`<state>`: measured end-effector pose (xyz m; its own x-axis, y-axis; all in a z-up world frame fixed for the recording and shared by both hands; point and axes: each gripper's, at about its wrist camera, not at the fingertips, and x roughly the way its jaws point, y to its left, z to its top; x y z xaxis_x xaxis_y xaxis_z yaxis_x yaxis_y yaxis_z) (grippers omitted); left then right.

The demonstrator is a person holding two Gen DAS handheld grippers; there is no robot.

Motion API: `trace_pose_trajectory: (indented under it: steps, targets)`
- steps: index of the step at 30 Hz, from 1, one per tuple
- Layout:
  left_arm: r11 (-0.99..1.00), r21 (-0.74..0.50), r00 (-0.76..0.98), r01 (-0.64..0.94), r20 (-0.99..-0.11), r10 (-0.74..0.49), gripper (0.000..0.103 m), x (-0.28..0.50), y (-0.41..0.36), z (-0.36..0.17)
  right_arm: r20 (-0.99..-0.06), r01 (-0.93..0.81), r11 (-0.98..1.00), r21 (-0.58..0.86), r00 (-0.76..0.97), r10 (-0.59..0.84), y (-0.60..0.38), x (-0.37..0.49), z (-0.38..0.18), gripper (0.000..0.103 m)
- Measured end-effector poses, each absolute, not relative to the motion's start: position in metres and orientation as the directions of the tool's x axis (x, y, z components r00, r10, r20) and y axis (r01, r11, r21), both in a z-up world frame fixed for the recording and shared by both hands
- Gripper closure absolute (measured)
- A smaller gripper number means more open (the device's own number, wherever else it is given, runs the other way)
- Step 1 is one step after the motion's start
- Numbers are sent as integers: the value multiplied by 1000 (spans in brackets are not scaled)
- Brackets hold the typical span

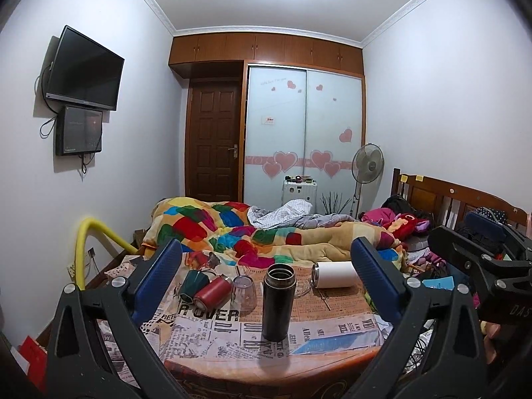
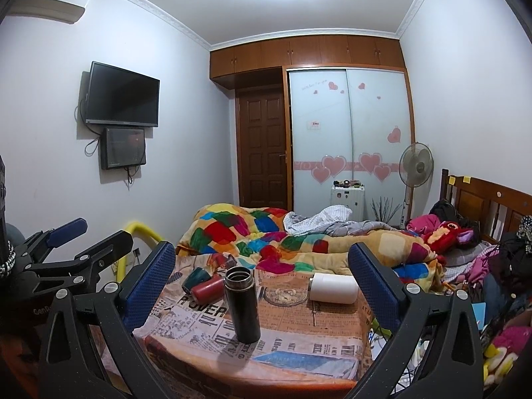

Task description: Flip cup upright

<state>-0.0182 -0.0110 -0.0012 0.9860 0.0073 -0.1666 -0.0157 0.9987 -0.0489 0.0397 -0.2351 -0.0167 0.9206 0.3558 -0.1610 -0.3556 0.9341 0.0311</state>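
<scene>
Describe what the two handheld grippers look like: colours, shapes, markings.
Both match. The left gripper and right gripper have black angular frames with triangular cut-outs and silver round bolts. Their fingers are blue pads with a fine dotted texture. White lettering marks each body, only partly readable. A black-and-white braided cord hangs by the left gripper's body.

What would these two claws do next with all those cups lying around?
Probably the right gripper moves forward toward the white cup, which lies on its side on the table. Both grippers are open and empty, and the black flask already stands upright.
</scene>
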Motion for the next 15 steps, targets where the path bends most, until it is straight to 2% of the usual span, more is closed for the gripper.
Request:
trace_pose_trajectory:
  steps: [15]
  targets:
    - [999, -51, 986, -18, -165, 10, 0, -16, -10, -1, -164, -356, 934, 30, 920, 356, -234, 41, -17, 0]
